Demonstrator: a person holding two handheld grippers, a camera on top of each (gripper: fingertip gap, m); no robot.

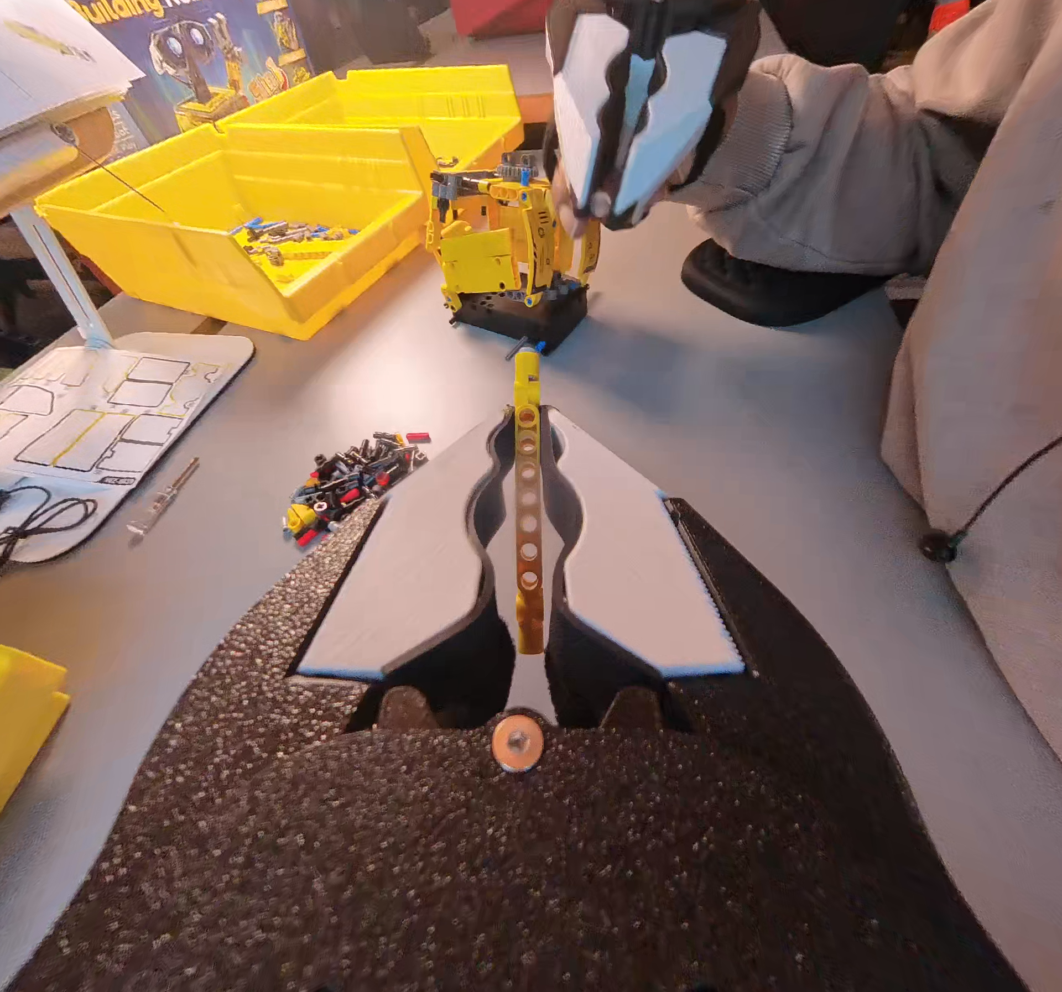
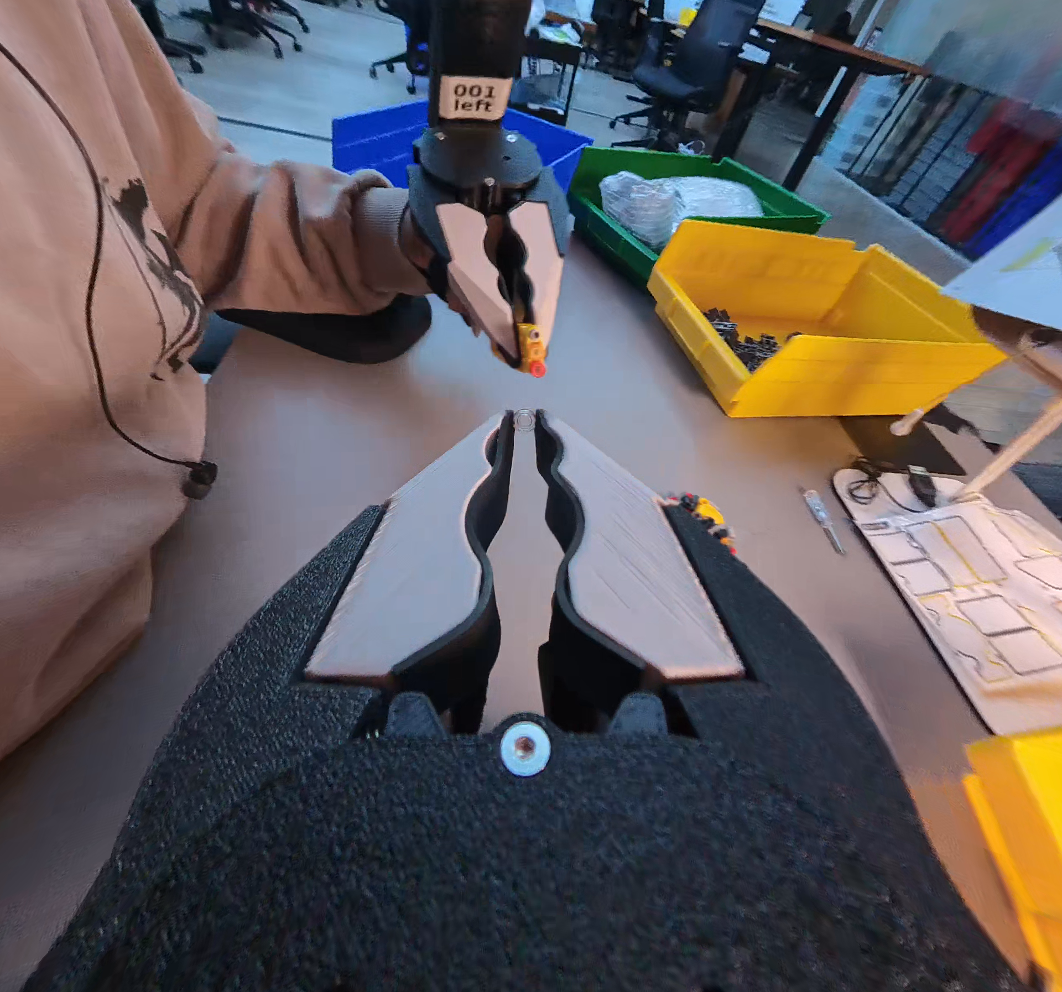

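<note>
Your left gripper [image 1: 526, 418] is clamped along a long yellow perforated beam [image 1: 527, 499], jaws closed on its flat sides, the beam's far end projecting past the fingertips toward the black base of the partly built yellow model [image 1: 506, 252]; in the right wrist view the same beam [image 2: 530, 348] shows end-on with a red pin [image 2: 538, 370] seated in its lowest hole. Your right gripper [image 2: 523, 418] is pinched almost fully shut on a small clear round piece [image 2: 523, 420] held only at the very fingertips; in the left wrist view that gripper [image 1: 600, 209] hovers just beside the model's upper right side, and whether it touches the model cannot be told. Left of the model stand yellow bins [image 1: 241, 206] holding loose parts, with a printed kit box [image 1: 172, 34] behind; a heap of small black, red and yellow connectors [image 1: 350, 485] lies near, left of the held beam; a sticker sheet [image 1: 103, 407] and a slim metal tool [image 1: 164, 502] lie farther left on the grey table [image 1: 689, 418]. Judged risks: the clear piece, gripped at the extreme tips, may pop out or twist under any sideways load; the long beam may pivot between smooth jaws if its free end presses the base; a nudge from either gripper may tip or shift the unsecured model.
</note>
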